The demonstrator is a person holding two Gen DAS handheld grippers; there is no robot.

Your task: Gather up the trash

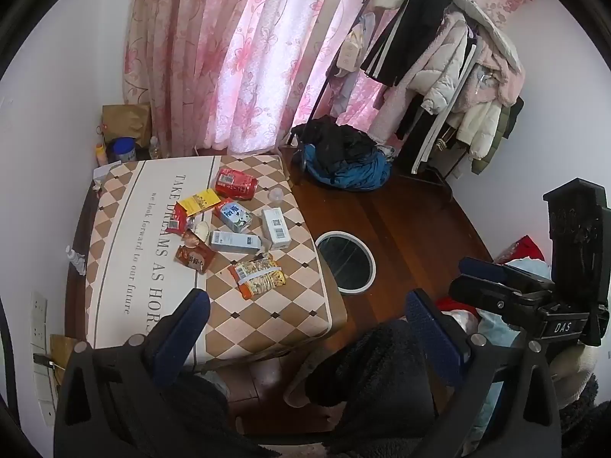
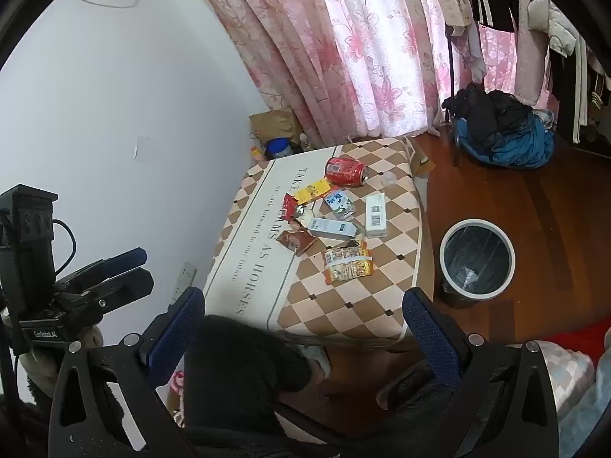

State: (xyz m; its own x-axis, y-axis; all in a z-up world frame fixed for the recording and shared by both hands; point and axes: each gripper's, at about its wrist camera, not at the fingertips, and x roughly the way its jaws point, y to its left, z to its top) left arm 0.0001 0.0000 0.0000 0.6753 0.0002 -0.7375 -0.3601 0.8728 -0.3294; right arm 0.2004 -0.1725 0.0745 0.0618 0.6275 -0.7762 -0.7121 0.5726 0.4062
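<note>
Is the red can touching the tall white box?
Apart. The right wrist view shows bare checkered cloth between the red can and the white box.

So the table [image 2: 382, 305] is the anchor here. All the trash sits bunched on its far half: the can [image 2: 345, 170] lies furthest back, the flat packet [image 2: 312, 192] and small carton [image 2: 339, 203] just in front of it, the long box [image 2: 332, 229] in front of those, the upright-printed box [image 2: 376, 216] to their right, and the noodle pack [image 2: 347, 265] nearest. The bin [image 2: 476, 259] stands on the floor just right of the table. A clothes pile [image 2: 504, 133] lies well behind the bin.
</note>
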